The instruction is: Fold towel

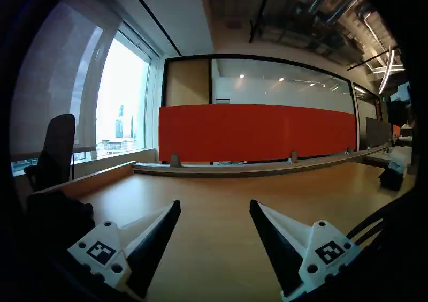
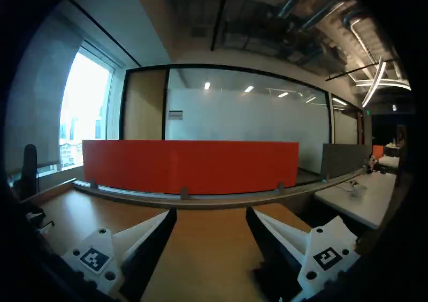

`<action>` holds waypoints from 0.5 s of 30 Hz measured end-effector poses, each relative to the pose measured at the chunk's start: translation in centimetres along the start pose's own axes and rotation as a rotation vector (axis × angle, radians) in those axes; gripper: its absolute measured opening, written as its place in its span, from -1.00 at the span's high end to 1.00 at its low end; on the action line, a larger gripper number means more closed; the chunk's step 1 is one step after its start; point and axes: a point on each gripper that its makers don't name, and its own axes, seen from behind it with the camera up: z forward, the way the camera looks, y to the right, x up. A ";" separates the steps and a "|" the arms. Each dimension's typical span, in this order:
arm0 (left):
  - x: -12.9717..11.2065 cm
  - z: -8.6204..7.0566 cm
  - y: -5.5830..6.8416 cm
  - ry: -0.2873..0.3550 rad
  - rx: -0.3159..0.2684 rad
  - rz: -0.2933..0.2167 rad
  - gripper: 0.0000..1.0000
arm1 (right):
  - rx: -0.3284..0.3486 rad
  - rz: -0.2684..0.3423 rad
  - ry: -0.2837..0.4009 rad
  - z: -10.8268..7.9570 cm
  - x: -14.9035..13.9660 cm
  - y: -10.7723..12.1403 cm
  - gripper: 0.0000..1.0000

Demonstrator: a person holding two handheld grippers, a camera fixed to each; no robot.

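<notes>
Jaws apart, left gripper (image 1: 214, 202), right gripper (image 2: 210, 210), level over desk (image 1: 224, 254)

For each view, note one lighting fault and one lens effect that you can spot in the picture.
Left gripper view: the window is blown out almost to white, the chair beside it is a dark silhouette, and the desk rail bends with fisheye distortion. Right gripper view: the window glares too, the ceiling light strip is overexposed, and the desk rail bows downward.
</notes>
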 end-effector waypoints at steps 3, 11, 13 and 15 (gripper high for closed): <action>0.1 -0.1 -0.1 0.004 -0.001 -0.001 -0.91 | -0.001 0.001 -0.002 0.1 0.0 0.1 -1.00; 0.1 -0.2 -0.3 0.006 0.001 -0.003 -0.92 | 0.000 0.000 -0.003 0.1 -0.3 -0.2 -1.00; 0.0 -0.2 -0.3 0.005 0.002 -0.003 -0.91 | 0.001 0.000 -0.004 0.1 -0.4 -0.3 -1.00; 0.0 -0.2 -0.3 0.005 0.002 -0.001 -0.91 | 0.002 0.000 -0.005 0.1 -0.4 -0.4 -1.00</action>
